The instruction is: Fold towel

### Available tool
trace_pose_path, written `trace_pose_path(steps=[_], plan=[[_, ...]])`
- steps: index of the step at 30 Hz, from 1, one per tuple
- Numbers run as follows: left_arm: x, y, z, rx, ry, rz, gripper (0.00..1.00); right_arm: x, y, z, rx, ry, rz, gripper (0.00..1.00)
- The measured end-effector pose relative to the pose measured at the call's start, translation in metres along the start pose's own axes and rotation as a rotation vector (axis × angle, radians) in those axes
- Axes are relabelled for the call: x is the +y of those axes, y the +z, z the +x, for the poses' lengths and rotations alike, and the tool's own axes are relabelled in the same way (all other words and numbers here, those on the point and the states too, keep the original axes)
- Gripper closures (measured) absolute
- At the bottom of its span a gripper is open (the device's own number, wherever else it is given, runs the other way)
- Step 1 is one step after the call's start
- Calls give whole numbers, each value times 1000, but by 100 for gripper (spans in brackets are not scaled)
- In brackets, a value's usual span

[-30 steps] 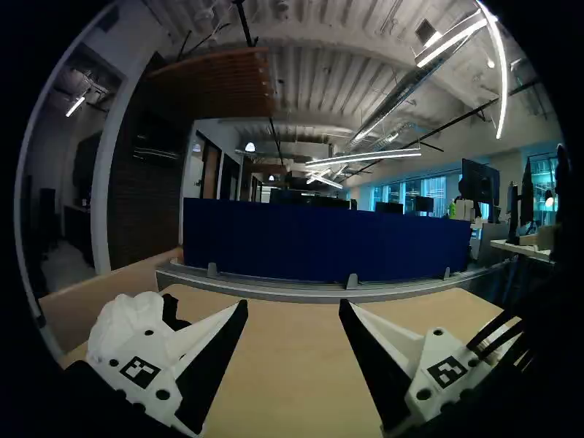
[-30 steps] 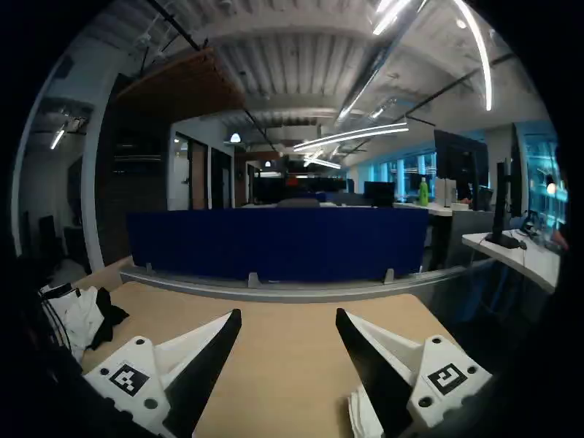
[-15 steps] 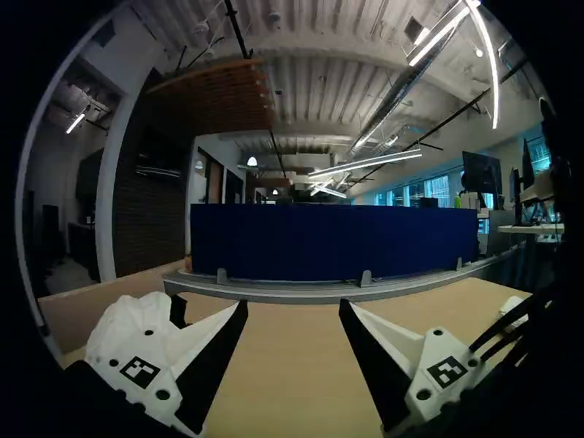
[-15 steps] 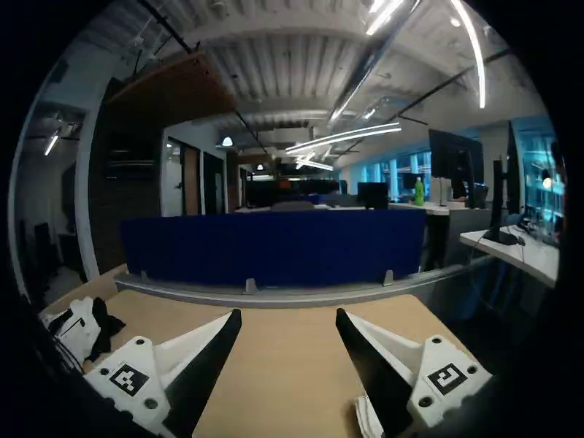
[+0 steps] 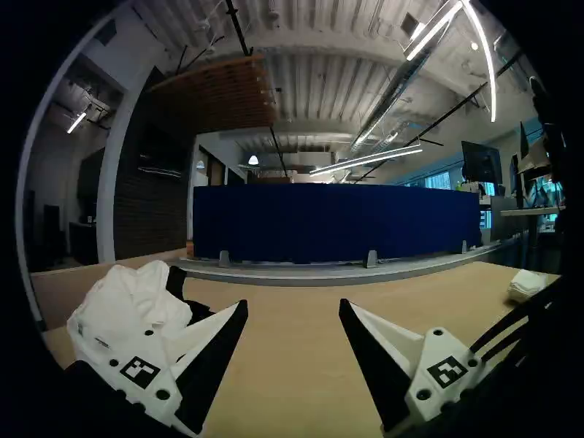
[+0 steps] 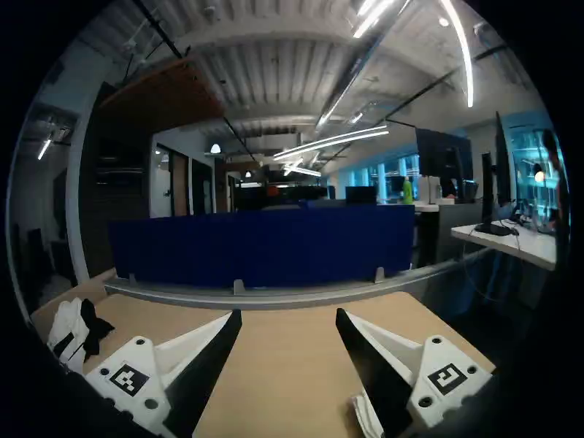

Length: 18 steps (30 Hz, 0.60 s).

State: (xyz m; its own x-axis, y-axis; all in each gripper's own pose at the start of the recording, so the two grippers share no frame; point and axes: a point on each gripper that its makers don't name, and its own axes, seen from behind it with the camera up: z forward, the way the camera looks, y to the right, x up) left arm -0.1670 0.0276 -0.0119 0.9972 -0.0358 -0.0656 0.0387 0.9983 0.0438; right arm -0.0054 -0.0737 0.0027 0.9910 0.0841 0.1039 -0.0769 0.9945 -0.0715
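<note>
A crumpled white towel (image 5: 128, 306) with a black piece of cloth beside it lies on the wooden table (image 5: 292, 321), just behind my left gripper's left finger. My left gripper (image 5: 292, 306) is open, low over the table, holding nothing. The same white and black pile (image 6: 73, 332) sits at the far left in the right gripper view. My right gripper (image 6: 287, 315) is open and holds nothing. A folded white towel (image 6: 363, 416) lies under its right finger, and a folded white towel (image 5: 529, 283) rests at the table's right edge in the left gripper view.
A blue partition (image 5: 328, 223) on a grey rail (image 5: 328, 271) closes the table's far side. Black cables (image 5: 511, 328) run beside the left gripper's right finger. Desks with monitors (image 6: 504, 233) stand beyond the table's right edge.
The left gripper has dropped lower and closer to the crumpled towel, which now looks bigger. The right gripper has drifted slightly, so the pile slid farther left. Both stayed open.
</note>
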Motion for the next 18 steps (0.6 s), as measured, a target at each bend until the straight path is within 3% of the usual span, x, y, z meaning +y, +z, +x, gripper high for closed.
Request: trace_pose_path(steps=[18], plan=[[-2, 4, -22, -13, 14, 1, 7, 1, 2, -9, 6, -16, 7, 0]])
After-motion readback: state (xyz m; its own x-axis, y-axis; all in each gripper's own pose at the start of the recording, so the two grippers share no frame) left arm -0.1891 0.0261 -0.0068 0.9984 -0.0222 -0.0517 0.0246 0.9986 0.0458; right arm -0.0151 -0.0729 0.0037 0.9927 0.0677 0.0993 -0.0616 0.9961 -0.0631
